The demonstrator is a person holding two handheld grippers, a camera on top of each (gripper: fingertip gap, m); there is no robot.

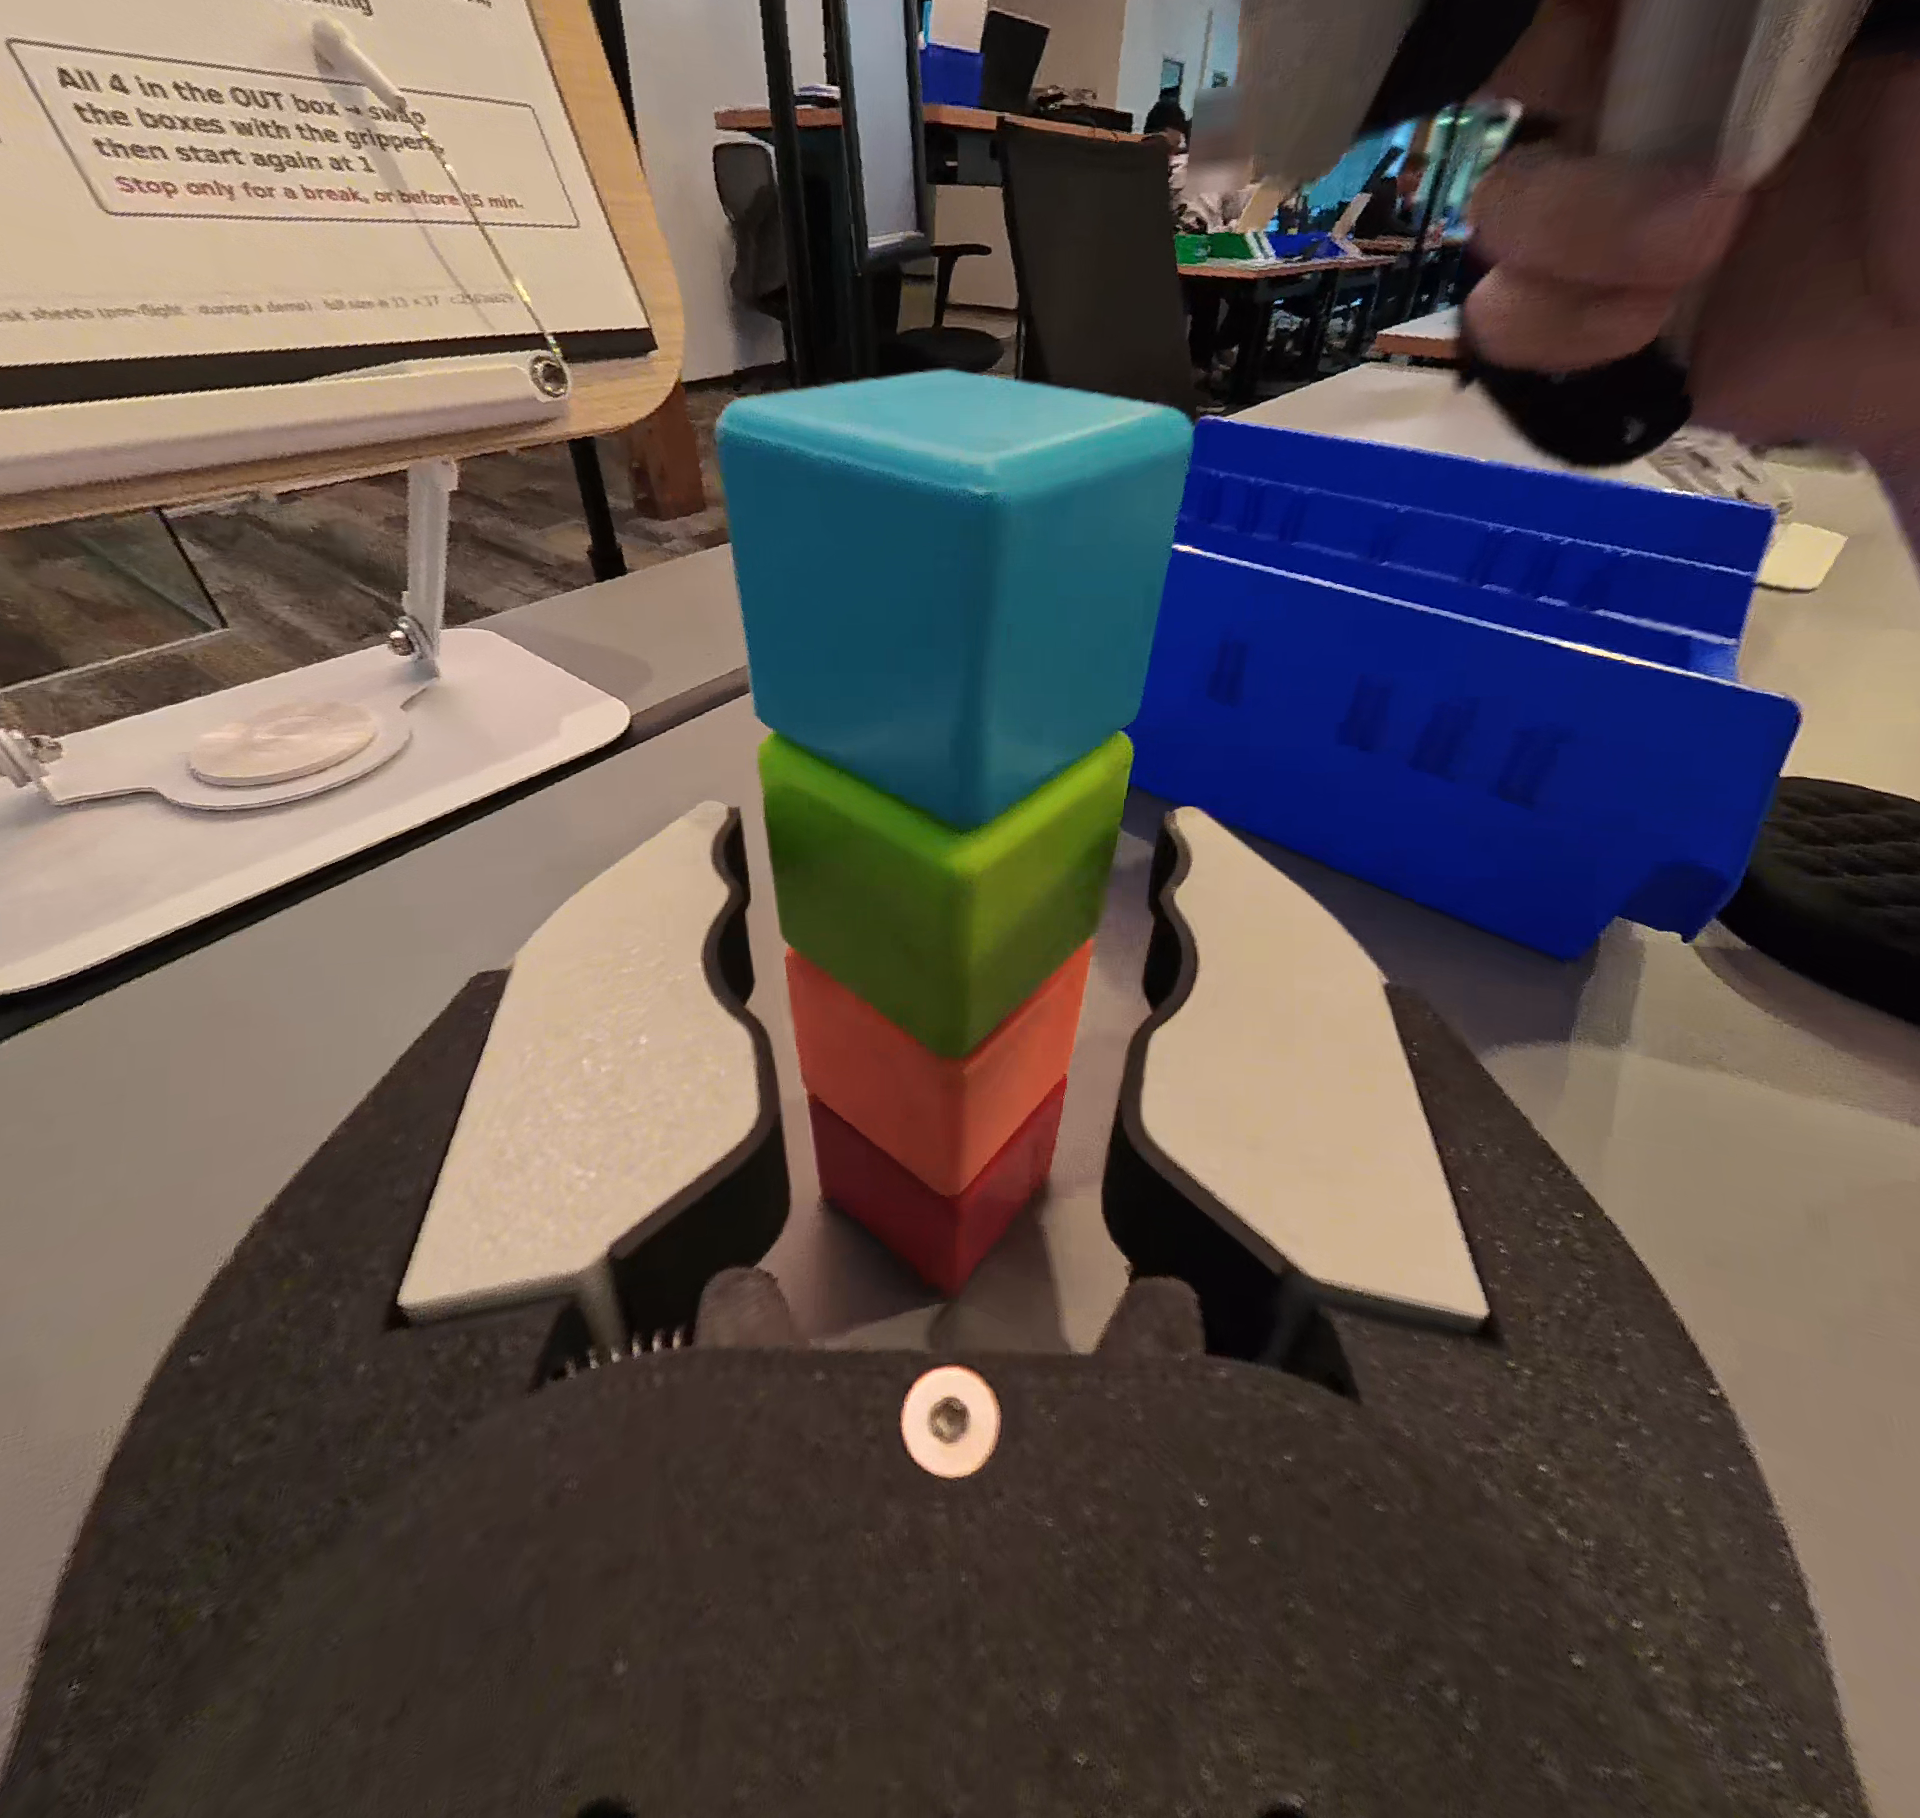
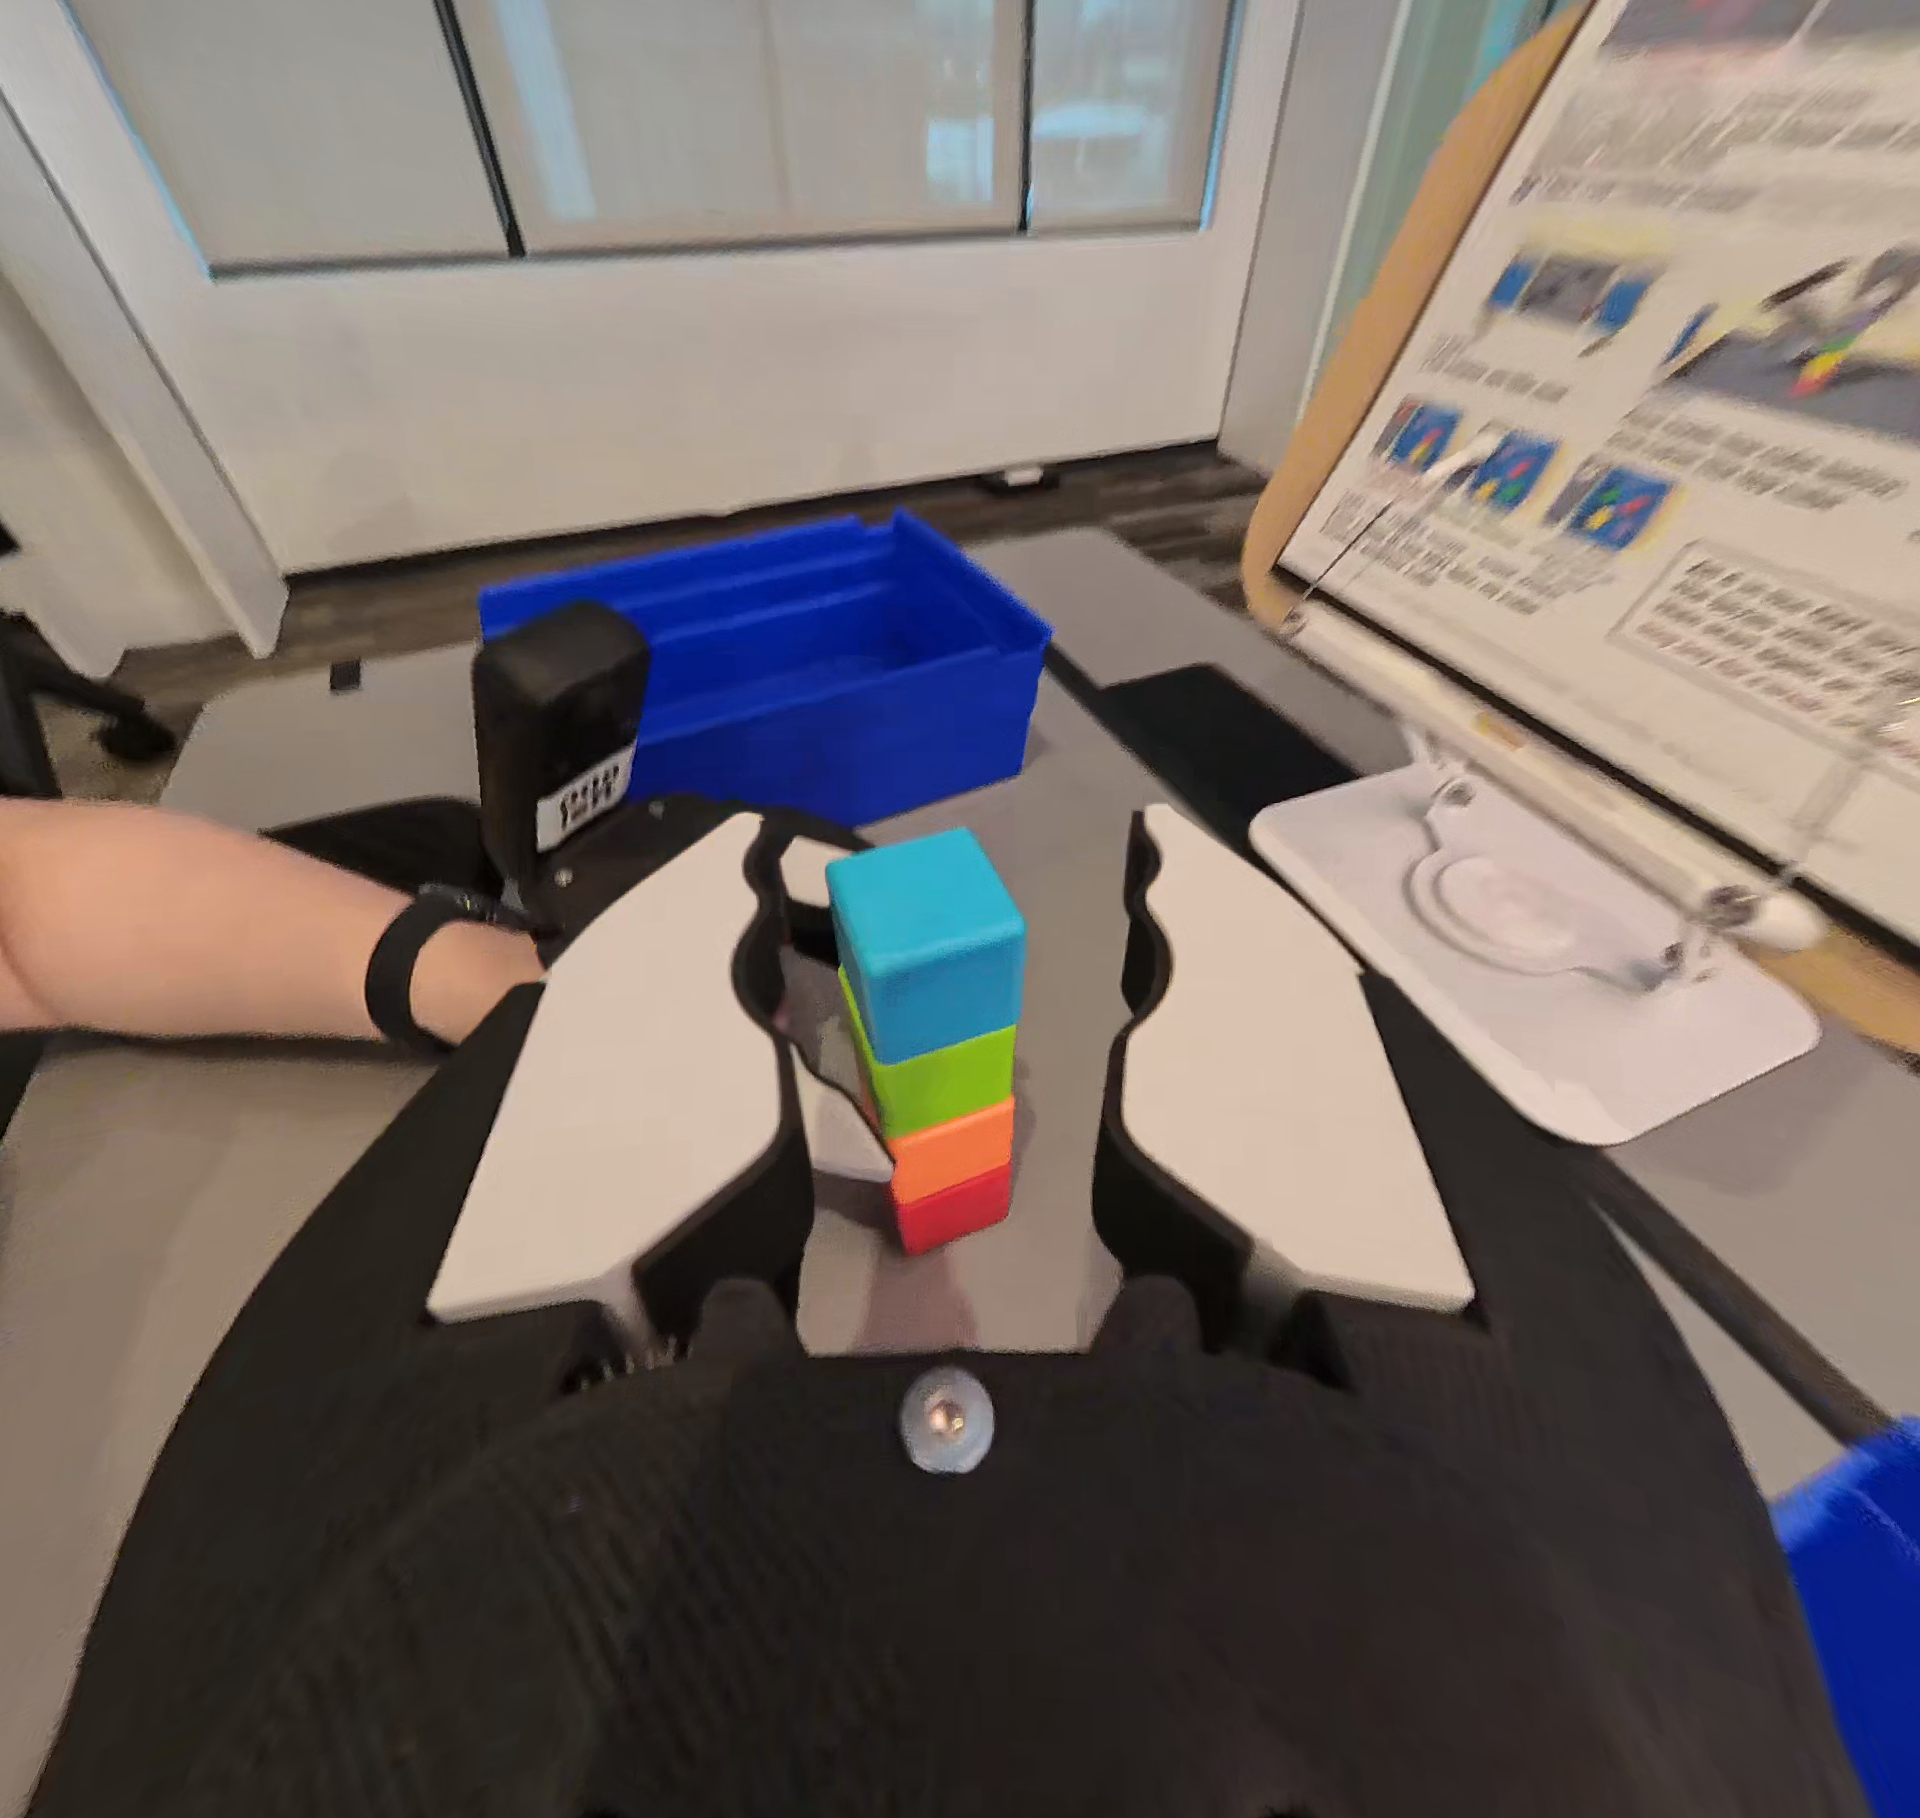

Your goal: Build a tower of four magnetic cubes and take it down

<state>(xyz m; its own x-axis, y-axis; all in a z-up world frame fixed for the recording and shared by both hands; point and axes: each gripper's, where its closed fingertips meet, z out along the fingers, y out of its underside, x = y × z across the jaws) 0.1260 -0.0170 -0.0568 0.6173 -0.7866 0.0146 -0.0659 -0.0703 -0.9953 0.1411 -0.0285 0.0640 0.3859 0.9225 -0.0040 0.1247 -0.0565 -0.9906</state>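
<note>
A tower of four cubes stands on the grey table: red (image 1: pixel 935 1223) at the bottom, then orange (image 1: pixel 935 1062), green (image 1: pixel 940 895) and teal (image 1: pixel 951 584) on top. My left gripper (image 1: pixel 951 833) is open, its fingers on either side of the tower's lower cubes with a gap on each side. My right gripper (image 2: pixel 951 828) is open and empty, above the tower and looking down on the teal cube (image 2: pixel 925 937). In the right wrist view the left gripper's black body (image 2: pixel 561 719) and a person's arm sit left of the tower.
A blue box (image 1: pixel 1455 688) stands right of the tower; another blue box (image 2: pixel 831 667) stands behind it in the right wrist view. An instruction sheet on a wooden stand (image 1: pixel 260 158) with a white base (image 1: pixel 312 729) is close by. A black mat (image 1: pixel 1849 885) lies at the right. The gap from one gripper's tips to the other's is roughly 12 centimetres.
</note>
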